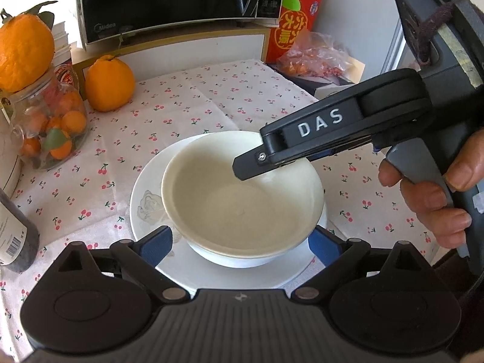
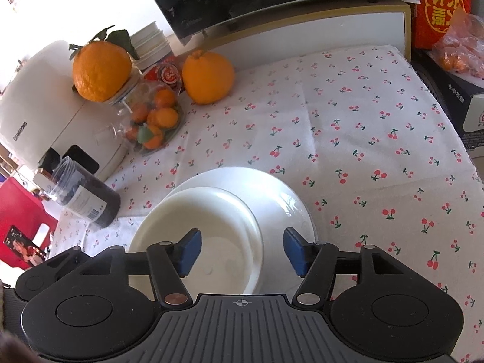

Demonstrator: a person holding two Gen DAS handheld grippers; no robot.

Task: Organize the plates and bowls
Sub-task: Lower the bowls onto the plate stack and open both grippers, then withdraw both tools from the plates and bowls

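White bowl [image 1: 242,193] sits inside a white plate [image 1: 145,208], the two stacked on the bench [image 1: 211,96] near its front edge. Plate carries a faint grey flower print on its left rim. Bowl looks empty.

Left claw [image 1: 240,242] is spread wide, blue pads [image 1: 157,245] either side of the bowl's near wall, just beside it; cannot tell whether they touch. Nothing gripped.

Right claw [image 2: 240,252] also released, jaws apart, hovering over the bowl [image 2: 196,233]. Its left pad [image 2: 189,251] hangs above the bowl's hollow, the right one over the plate [image 2: 272,187] just outside the bowl rim. From the left camera, the right claw's finger [image 1: 251,163] reaches in over the bowl's far right rim, the person's right hand [image 1: 435,199] wrapped round the handle.

Bench is covered by a white cloth with small red cherries. Back left: a glass jar [image 1: 48,127] of small oranges with a large leafy orange [image 1: 24,57] on top, a second large orange [image 1: 109,83] beside it. A dark jar [image 2: 81,196] with a barcode label and a white appliance [image 2: 45,115] stand at the left edge. Behind, a black microwave [image 1: 178,0] on a raised shelf; to its right a red box [image 1: 293,21] and a plastic bag [image 1: 317,57] of orange things.
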